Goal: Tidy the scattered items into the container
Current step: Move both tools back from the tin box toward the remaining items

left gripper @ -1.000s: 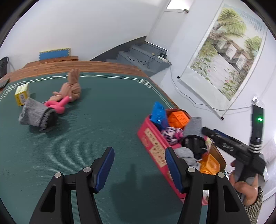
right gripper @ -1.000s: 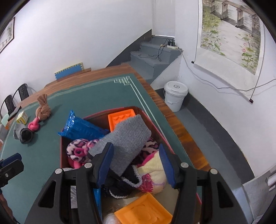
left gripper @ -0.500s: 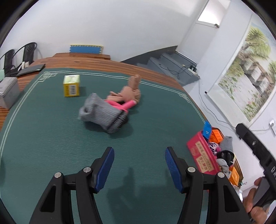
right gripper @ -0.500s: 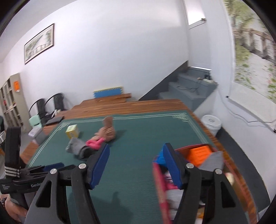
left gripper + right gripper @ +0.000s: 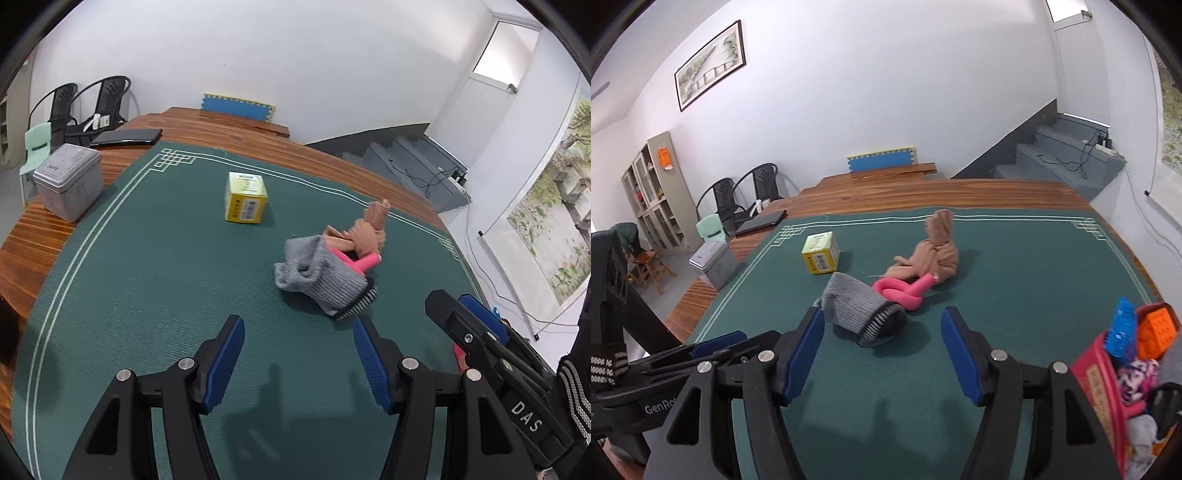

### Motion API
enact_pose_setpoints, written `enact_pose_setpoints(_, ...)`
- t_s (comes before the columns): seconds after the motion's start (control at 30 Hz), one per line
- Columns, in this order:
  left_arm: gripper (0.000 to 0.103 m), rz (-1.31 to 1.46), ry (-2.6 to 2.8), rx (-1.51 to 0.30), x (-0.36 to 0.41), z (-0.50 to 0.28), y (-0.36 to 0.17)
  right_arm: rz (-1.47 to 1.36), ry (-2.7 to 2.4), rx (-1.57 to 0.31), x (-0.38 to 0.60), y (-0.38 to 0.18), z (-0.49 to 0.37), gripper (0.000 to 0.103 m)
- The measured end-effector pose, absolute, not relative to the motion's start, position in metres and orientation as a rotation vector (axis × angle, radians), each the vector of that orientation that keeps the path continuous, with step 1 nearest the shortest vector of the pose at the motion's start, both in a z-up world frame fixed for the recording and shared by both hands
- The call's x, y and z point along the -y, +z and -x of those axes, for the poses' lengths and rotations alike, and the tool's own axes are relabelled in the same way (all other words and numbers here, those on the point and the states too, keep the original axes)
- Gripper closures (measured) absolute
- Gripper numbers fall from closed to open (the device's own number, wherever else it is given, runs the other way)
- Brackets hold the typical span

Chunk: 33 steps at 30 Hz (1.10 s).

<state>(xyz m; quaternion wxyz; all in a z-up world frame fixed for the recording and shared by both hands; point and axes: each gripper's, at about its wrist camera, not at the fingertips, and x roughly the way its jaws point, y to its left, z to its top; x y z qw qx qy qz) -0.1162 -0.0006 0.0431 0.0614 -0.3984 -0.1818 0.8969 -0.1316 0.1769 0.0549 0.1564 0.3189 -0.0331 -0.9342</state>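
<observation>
Right tool [image 5: 882, 349] gaping over green mat [image 5: 1015, 273], nothing between pads, just widened. Ahead: grey sock [image 5: 855, 304], pink toy [image 5: 905, 290], tan cloth [image 5: 936, 254], yellow box [image 5: 820, 253]. Red bin [image 5: 1102, 373], full, lower right. Left tool [image 5: 716, 341] at lower left.

White walls [image 5: 886, 92]; a framed picture [image 5: 709, 64] hangs high; two black chairs [image 5: 746, 188] beyond the table's far left corner; grey steps [image 5: 1067, 155] right.
</observation>
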Motion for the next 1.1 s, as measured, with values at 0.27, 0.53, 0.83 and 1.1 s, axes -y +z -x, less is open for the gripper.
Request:
enact_pose_setpoints(0.27,0.04,1.237,2.746,0.576,0.016,0.125,0.033,-0.975,-2.669,0.124,-0.187,0.025,0.149,0.032)
enact_pose_setpoints(0.53,0.04,1.219,2.807,0.652,0.048,0.128,0.035,-0.996,-2.62,0.151,-0.196,0.017,0.157,0.032)
enact_pose_setpoints(0.83,0.04,1.247,2.854,0.575,0.053,0.192,0.029,-1.015,-2.597,0.147,-0.192,0.008,0.163,0.032)
enact_pose_setpoints(1.1,0.034,1.307,2.792,0.557,0.033,0.282,0.002,-0.982,-2.656,0.203,-0.204,0.01,0.167,0.031)
